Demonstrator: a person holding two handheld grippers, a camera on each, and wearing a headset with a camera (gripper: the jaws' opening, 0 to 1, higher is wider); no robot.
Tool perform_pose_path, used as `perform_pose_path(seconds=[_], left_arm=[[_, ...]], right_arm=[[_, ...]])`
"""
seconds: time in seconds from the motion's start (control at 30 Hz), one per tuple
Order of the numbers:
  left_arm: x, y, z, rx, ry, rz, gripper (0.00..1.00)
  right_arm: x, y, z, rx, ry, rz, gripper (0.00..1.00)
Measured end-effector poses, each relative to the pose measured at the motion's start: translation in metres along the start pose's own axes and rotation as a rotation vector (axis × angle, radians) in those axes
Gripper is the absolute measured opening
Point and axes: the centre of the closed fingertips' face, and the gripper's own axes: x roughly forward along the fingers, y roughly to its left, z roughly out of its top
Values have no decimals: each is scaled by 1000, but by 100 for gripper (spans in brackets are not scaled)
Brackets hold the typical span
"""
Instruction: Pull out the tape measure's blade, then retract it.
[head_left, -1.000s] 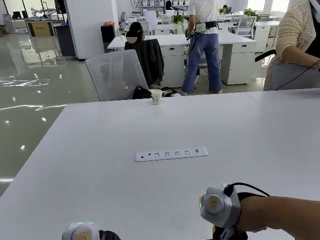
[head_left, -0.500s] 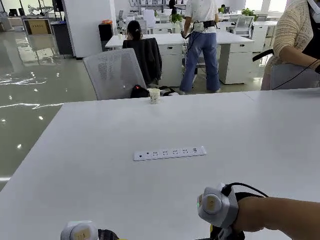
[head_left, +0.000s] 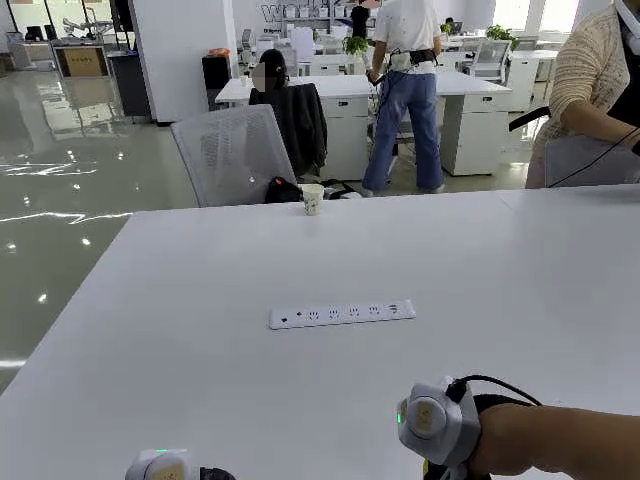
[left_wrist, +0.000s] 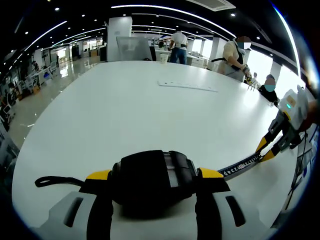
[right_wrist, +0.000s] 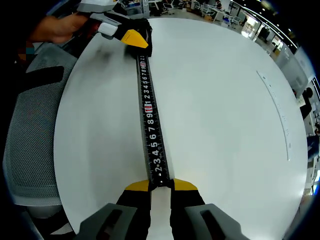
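Low over the white worktop (head_left: 300, 260), by its near edge | tape measure (left_wrist: 150, 182) body sits wedged between the left hand-held gripper (left_wrist: 154, 174) jaws, clamped tight | blade (right_wrist: 150, 115) runs out flat to the right hand-held gripper (right_wrist: 161, 185) | those jaws nearly closed, pinching the blade's end | both hand-held grippers well apart
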Motion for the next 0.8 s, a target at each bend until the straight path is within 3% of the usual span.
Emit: perform_pose_path(seconds=[0.8], left_arm=[[0, 0, 0, -1, 8, 2, 62]], right_arm=[[2, 0, 6, 0, -1, 0, 11]])
